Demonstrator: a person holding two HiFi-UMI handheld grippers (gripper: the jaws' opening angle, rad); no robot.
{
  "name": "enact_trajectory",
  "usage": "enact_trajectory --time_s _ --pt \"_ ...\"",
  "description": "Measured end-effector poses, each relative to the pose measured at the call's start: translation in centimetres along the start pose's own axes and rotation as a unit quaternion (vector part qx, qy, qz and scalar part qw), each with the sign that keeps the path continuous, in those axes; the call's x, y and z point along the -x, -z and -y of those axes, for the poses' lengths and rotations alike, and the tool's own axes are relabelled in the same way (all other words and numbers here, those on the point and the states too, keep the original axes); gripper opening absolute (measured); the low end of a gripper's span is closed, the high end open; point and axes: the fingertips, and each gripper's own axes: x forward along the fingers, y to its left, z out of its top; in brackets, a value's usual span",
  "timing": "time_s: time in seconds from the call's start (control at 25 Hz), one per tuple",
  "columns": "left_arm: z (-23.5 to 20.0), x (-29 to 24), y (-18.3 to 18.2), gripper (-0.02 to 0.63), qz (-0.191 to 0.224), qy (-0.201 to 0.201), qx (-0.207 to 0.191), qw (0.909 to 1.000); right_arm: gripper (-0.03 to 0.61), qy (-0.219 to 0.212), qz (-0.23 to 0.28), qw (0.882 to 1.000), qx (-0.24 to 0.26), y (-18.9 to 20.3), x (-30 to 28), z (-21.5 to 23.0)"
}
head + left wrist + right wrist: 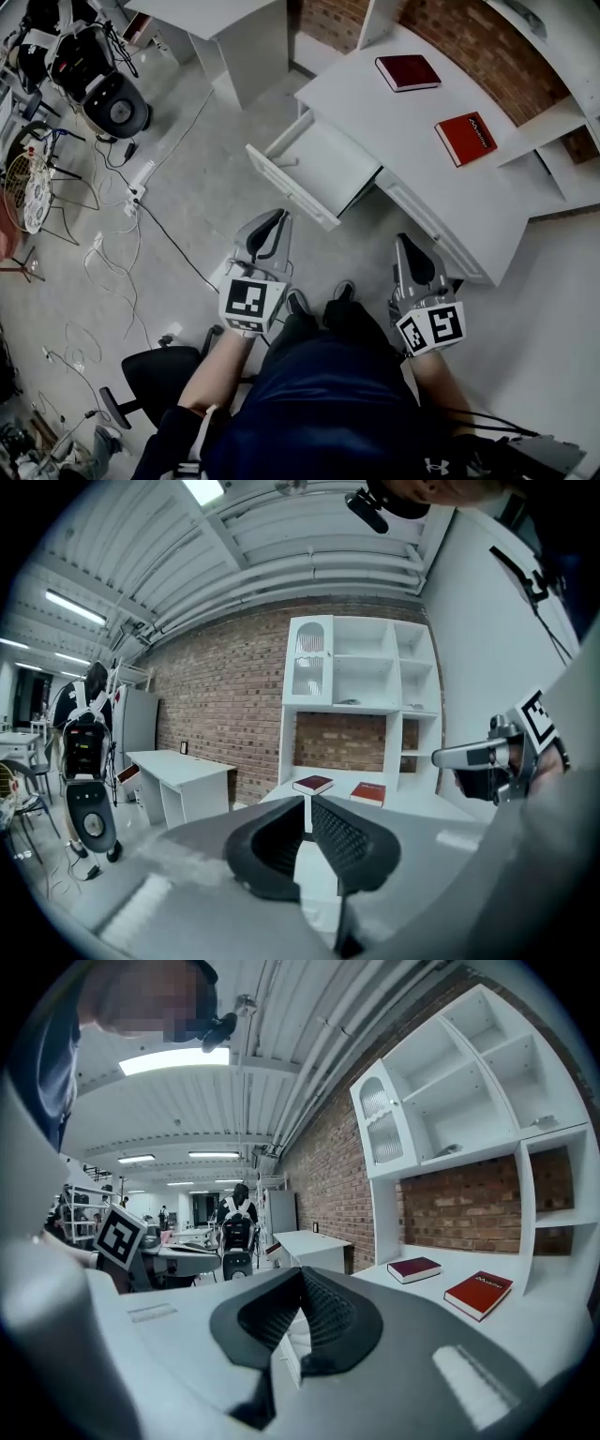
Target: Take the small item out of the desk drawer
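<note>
Both left gripper [278,217] and right gripper [406,240] hold fingers clenched, empty, before the drawer [328,165].

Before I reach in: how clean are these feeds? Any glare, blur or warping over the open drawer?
Head view: evenly lit and sharp, no glare on the open white desk drawer, only mild bending at the edges. Left gripper view: heavy fisheye, dark corners, foreground soft. Right gripper view: same warping, rectangular ceiling light panel blown out, bright red hardcover book reads crisp.
</note>
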Motion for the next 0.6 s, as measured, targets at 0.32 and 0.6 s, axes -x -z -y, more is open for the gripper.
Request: enact_trajectory --time_s 0.32,0.6 --pt "-2.4 -5.5 0.9 0.043 -0.044 -0.006 -0.047 0.9979 0.002 -0.042 0.001 0.999 0.017 1.3 -5.6 2.2" --pt "-4.5 -14.0 3.8 0.063 -0.138 -0.001 -0.130 0.9819 0.002 -0.089 0.000 0.996 -0.004 1.1 -11.6 6.8"
